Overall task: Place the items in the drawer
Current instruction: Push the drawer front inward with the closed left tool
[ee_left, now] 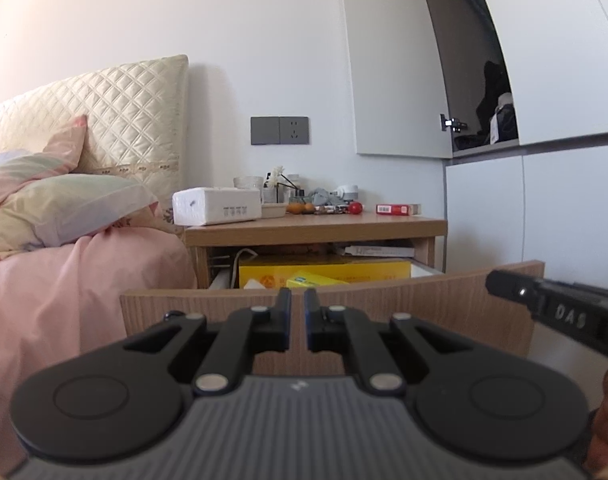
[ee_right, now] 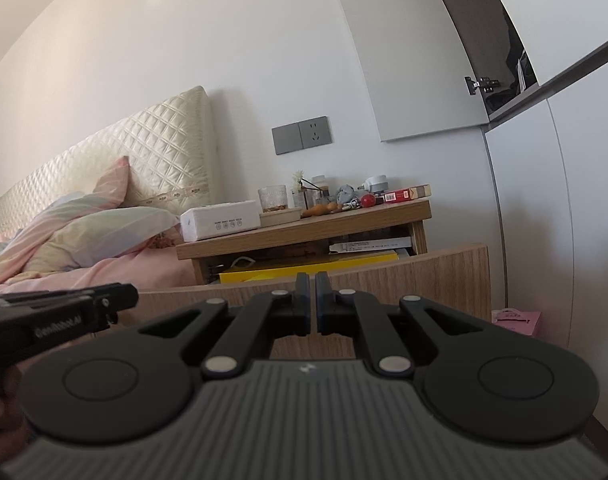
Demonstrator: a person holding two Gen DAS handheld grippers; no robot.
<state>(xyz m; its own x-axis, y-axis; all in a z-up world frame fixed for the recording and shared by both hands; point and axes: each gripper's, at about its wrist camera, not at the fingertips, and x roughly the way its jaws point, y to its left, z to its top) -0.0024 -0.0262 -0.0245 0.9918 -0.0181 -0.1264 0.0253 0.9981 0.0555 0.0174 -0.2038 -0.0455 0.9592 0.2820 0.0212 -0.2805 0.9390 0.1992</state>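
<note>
The wooden nightstand's drawer stands pulled open toward me; it also shows in the right wrist view. Inside lie a yellow box and a smaller yellow-green pack. On the nightstand top sit a white tissue pack, a red box, a red ball, a glass cup and small clutter. My left gripper is shut and empty in front of the drawer front. My right gripper is shut and empty, also before the drawer front.
A bed with pink sheets, pillows and a quilted headboard lies left of the nightstand. A white wardrobe with an open upper door stands at right. A pink bag sits on the floor by the drawer.
</note>
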